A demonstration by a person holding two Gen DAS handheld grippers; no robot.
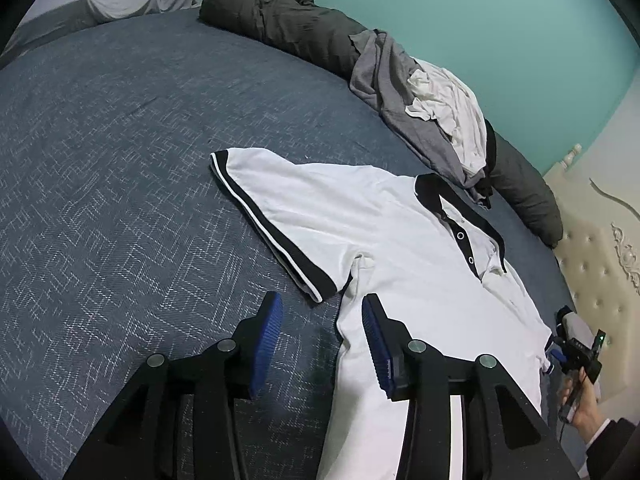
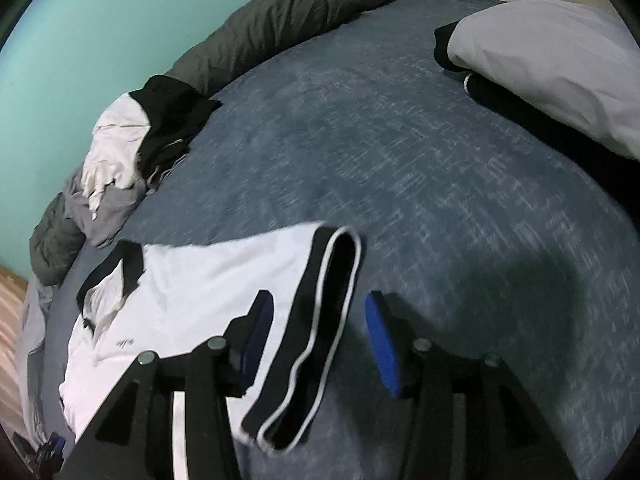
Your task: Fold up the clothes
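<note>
Shirt: a white polo shirt (image 1: 400, 248) with black collar and black-banded sleeves is lying face up and spread flat on the bed (image 1: 120, 140), both sleeves out to the sides.
Left sleeve side: the left gripper (image 1: 322, 344) is hovering with jaws apart, one finger over the shirt's side below the armpit, the other over bare bedding; nothing is between them.
Right sleeve side: the right gripper (image 2: 320, 340) is hanging with jaws apart around the black sleeve cuff (image 2: 320, 320), not closed on it.
Step in hand: by my judgement, both grippers are lining up on the two sleeves for a sideways fold; the shirt is showing no fold.
Next move: it is calling for the cuff to sit well inside the jaws before closing, and for lifting only one layer.
Around: a loose pile of clothes (image 1: 424, 104) is sitting by the far edge against a dark rolled quilt (image 1: 280, 20); a grey pillow (image 2: 560, 68) is lying near the headboard.
</note>
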